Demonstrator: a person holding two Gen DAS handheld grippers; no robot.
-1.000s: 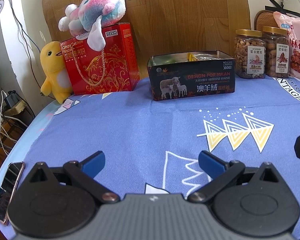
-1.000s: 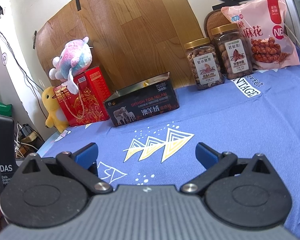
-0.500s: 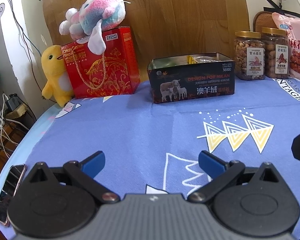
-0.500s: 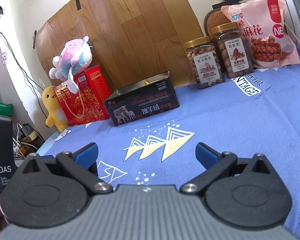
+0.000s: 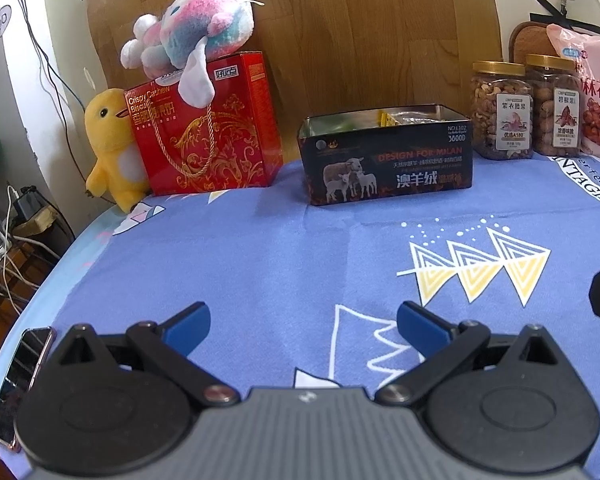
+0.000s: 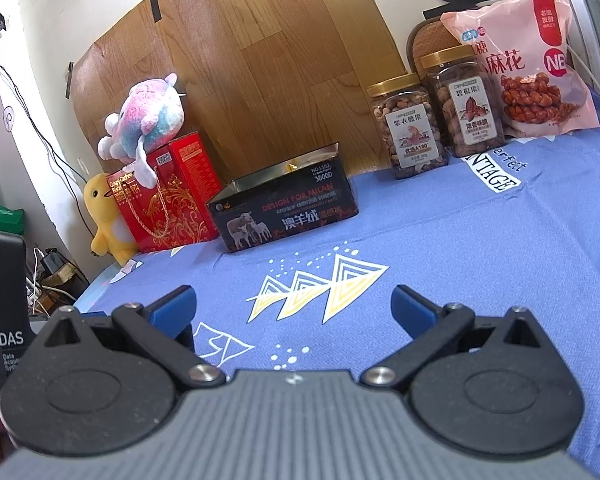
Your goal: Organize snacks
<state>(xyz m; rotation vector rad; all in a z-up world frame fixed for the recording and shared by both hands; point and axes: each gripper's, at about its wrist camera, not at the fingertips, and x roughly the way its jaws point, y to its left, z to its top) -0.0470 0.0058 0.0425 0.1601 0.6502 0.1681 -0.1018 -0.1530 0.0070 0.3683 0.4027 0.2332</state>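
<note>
A black open tin box [image 5: 386, 160] [image 6: 286, 210] with sheep printed on it stands at the back of the blue tablecloth, with wrapped snacks showing inside. Two nut jars with gold lids [image 5: 502, 110] [image 6: 410, 126] and a pink snack bag [image 6: 528, 64] stand right of the tin. A red biscuit gift box [image 5: 206, 132] [image 6: 168, 208] stands left of it. My left gripper [image 5: 302, 326] hovers open and empty over the cloth, well short of the tin. My right gripper [image 6: 292, 306] is open and empty too, near the triangle print.
A pink-blue plush [image 5: 192, 40] lies on the red box and a yellow duck plush [image 5: 110, 148] leans beside it. A phone [image 5: 20, 380] lies at the table's left edge. Cables and clutter sit beyond that edge. A wood-grain panel backs the table.
Both views have shifted slightly, the left one drawing back and tilting a little. Both grippers stay open and nothing on the table has moved.
</note>
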